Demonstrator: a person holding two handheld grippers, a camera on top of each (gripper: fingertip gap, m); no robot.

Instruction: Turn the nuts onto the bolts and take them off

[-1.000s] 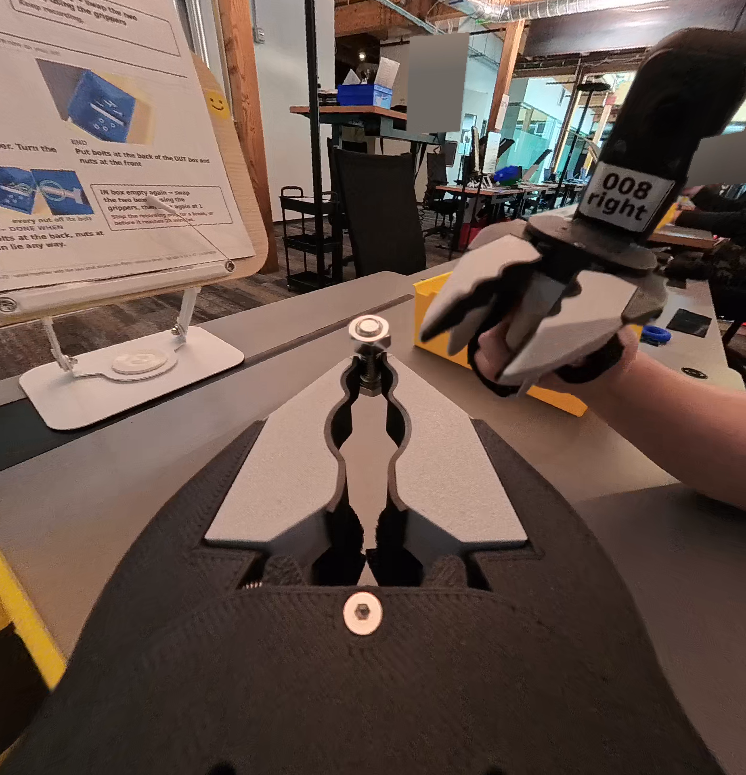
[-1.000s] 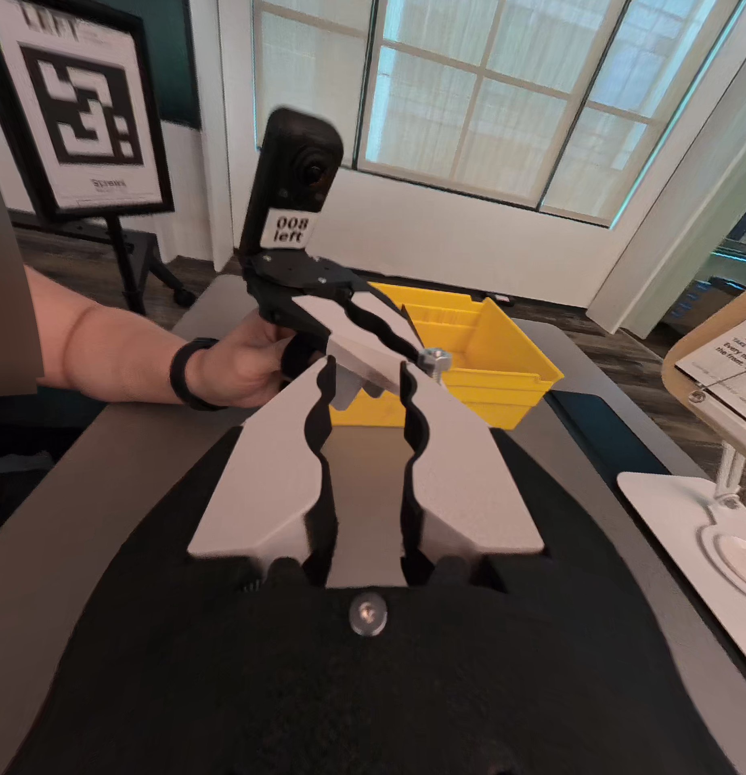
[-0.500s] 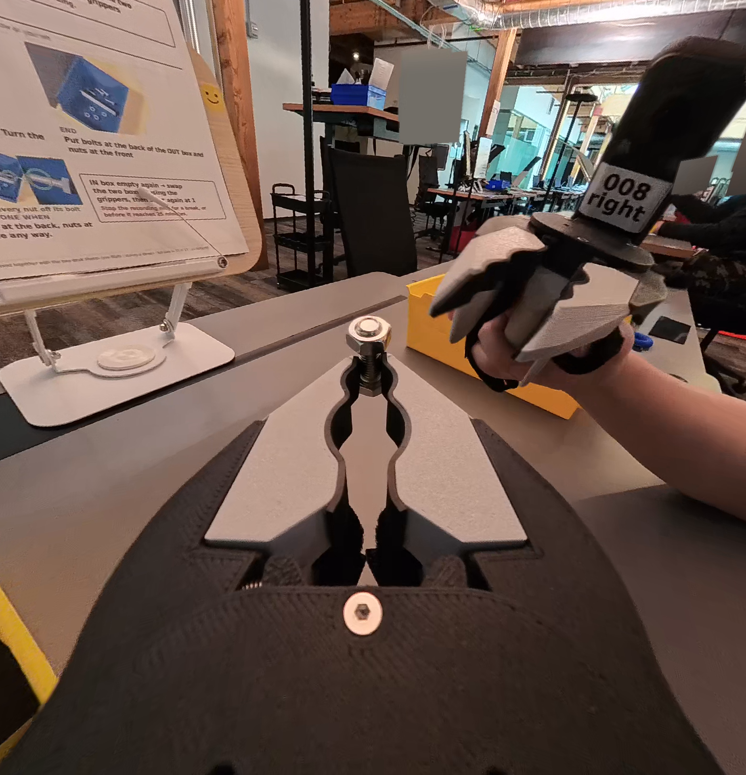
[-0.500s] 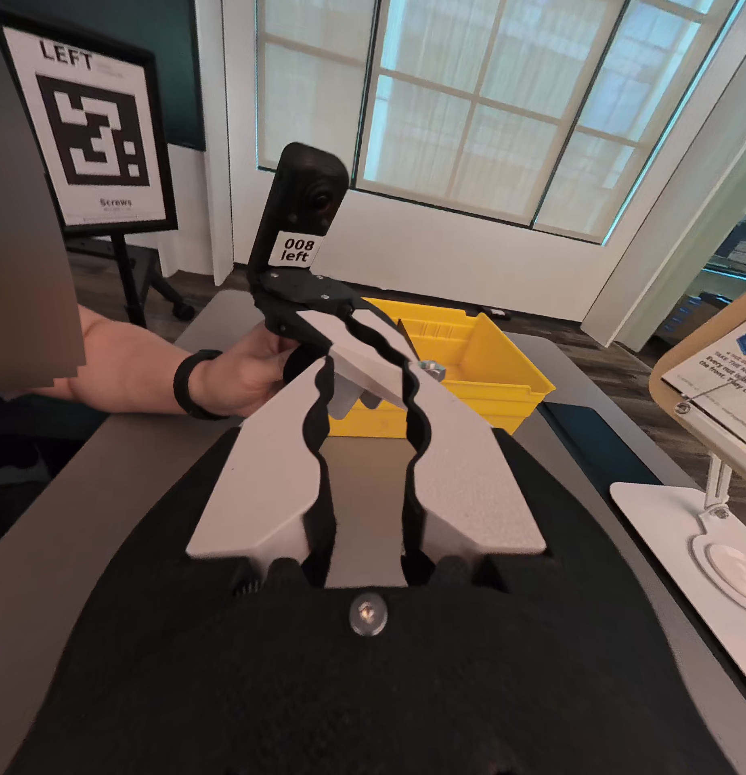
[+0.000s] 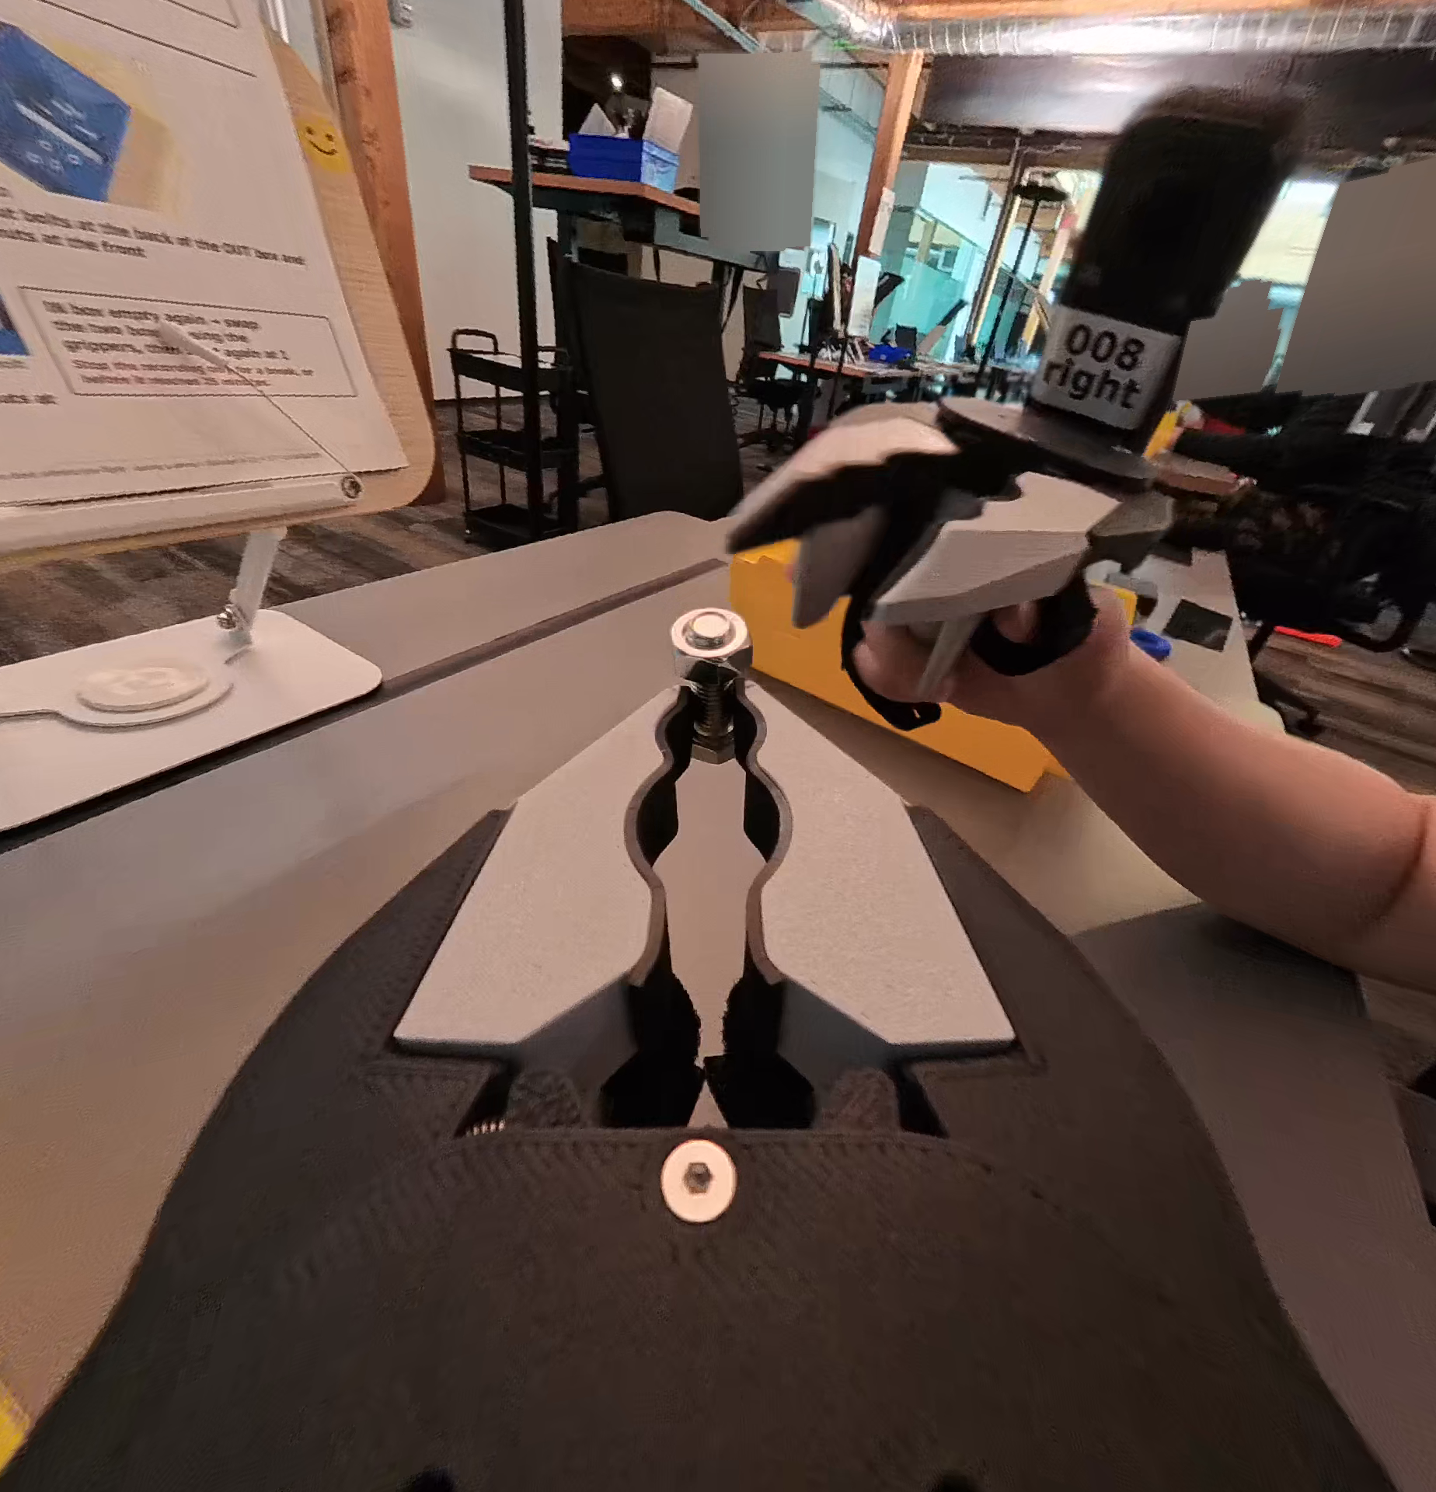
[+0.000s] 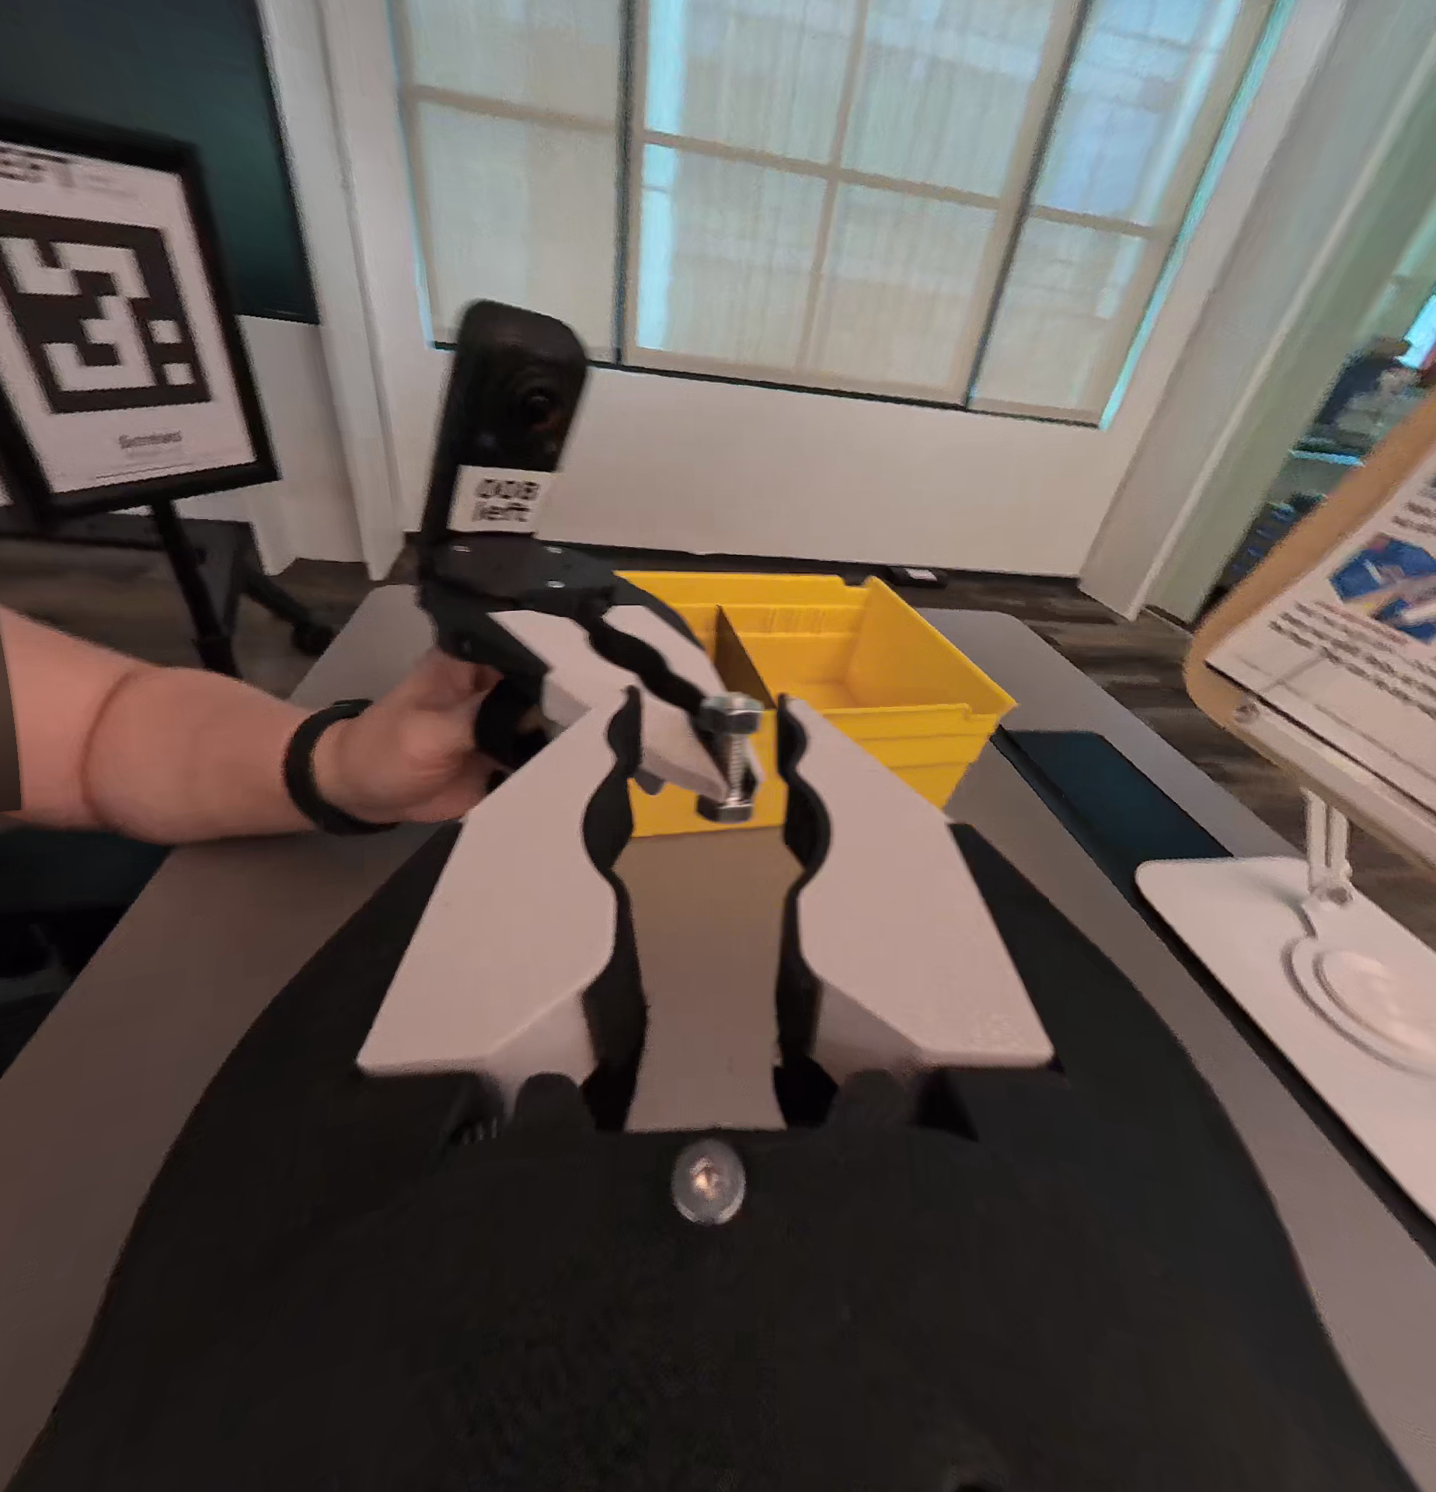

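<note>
Left claw (image 5: pixel 708 710) pinches upright bolt (image 5: pixel 710 686) w/ nut (image 6: pixel 727 810) (low on thread); right claw (image 6: pixel 703 727) spread, empty, near bolt.

Bolt (image 5: pixel 709 694) upright between left gripper (image 5: pixel 711 718) fingertips, head up, nut (image 6: pixel 724 810) on its lower end. Right gripper (image 5: pixel 812 557) up and to the right of bolt, apart from it. Bin (image 6: pixel 900 686) on table (image 5: pixel 214 848) beyond bolt in right wrist view, divider (image 6: pixel 743 674) inside. Second bin (image 5: pixel 900 710) behind right gripper. Document stand (image 5: pixel 174 702) on table at far left of left wrist view. Marker sign (image 6: pixel 93 339) on floor stand beyond table.
</note>
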